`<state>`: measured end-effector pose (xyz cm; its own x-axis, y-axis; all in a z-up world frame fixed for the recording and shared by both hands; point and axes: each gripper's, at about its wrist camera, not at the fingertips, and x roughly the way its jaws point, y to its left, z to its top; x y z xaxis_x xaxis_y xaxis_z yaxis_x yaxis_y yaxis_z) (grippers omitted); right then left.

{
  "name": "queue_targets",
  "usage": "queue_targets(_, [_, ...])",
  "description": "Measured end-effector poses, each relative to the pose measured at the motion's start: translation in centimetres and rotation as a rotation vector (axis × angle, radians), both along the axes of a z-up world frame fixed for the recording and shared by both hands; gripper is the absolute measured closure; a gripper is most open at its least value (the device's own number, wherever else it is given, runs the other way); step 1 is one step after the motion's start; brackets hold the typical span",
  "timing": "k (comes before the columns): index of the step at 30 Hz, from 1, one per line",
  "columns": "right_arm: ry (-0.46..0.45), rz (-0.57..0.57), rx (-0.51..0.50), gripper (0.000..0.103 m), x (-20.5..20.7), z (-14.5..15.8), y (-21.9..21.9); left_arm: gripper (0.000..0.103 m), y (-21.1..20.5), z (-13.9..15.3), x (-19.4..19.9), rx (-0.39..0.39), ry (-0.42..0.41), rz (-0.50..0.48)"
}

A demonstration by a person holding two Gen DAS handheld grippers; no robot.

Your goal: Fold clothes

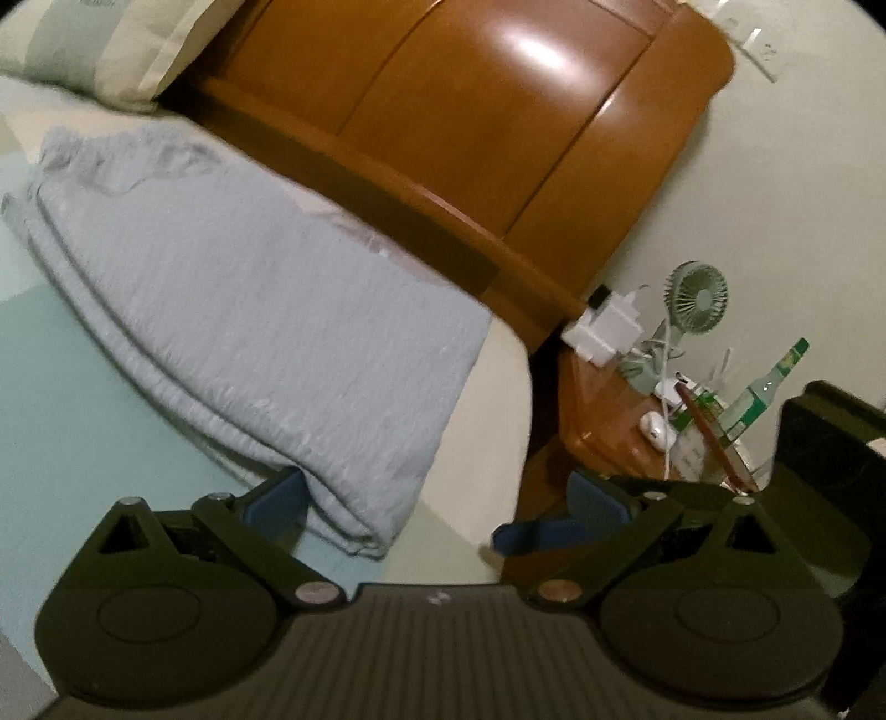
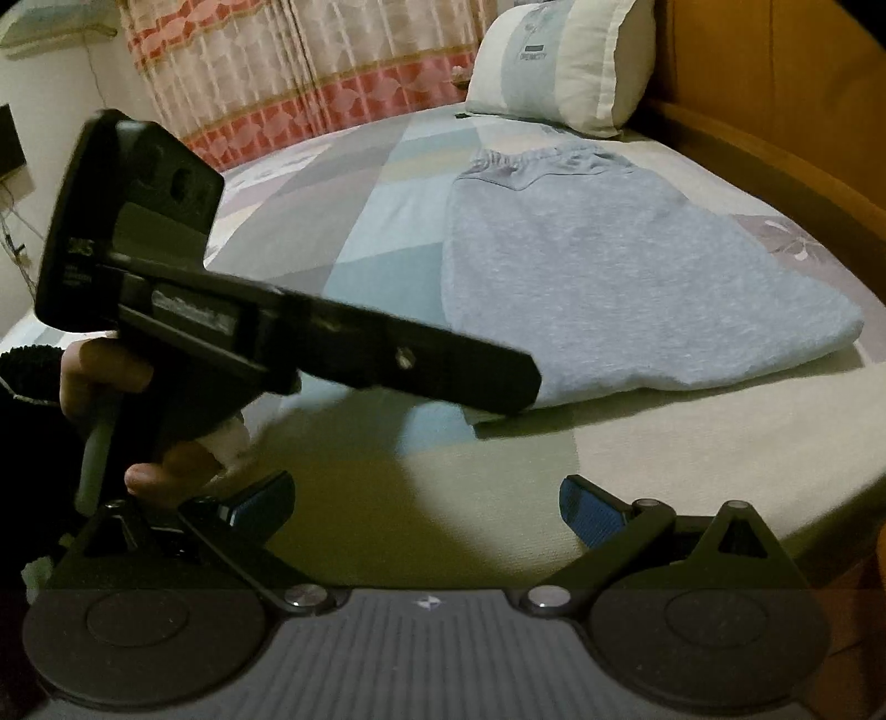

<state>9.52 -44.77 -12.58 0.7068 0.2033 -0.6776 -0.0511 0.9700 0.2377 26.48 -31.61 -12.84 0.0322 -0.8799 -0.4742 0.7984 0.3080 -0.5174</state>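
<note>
In the left wrist view, the left gripper is seen with its blue-padded fingers spread wide apart, nothing held between them. The folded light-blue garment is laid flat on the bed, its near folded corner touching or just beside the left-hand finger and the rest stretching away ahead and to the left of it. Beyond the garment a wooden headboard is seen, with a pillow at the far left. Past the right-hand finger, a nightstand is crowded with a small green fan, a white charger and a green bottle (details blurred).

In the right wrist view, the right gripper is shown with its fingers likewise parted and empty, held over bare bedsheet. The garment is found ahead and to the right of the fingers, well apart from them, its elastic waistband turned toward the pillow. The left gripper's black body is seen ahead on the left, held by a hand, its tip at the garment's near edge. A patterned curtain is visible behind.
</note>
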Motion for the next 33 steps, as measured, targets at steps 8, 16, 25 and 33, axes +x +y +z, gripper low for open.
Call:
queue_targets(8, [0.012, -0.005, 0.012, 0.000, -0.3, -0.2, 0.2, 0.002, -0.5, -1.8, 1.3, -0.052, 0.227, -0.037])
queue_targets(16, [0.023, 0.002, -0.013, 0.000, -0.2, -0.1, 0.5, 0.002, 1.2, -1.9, 1.4, -0.067, 0.337, -0.177])
queue_targets(25, [-0.123, 0.011, -0.085, 0.000, 1.4, 2.5, 0.5, 0.001, 7.8, 3.0, 1.0, 0.099, -0.097, 0.124])
queue_targets(33, [-0.037, 0.036, -0.022, 0.000, 6.0, -0.4, 2.1, 0.001, 11.9, 4.4, -1.2, 0.271, -0.343, 0.361])
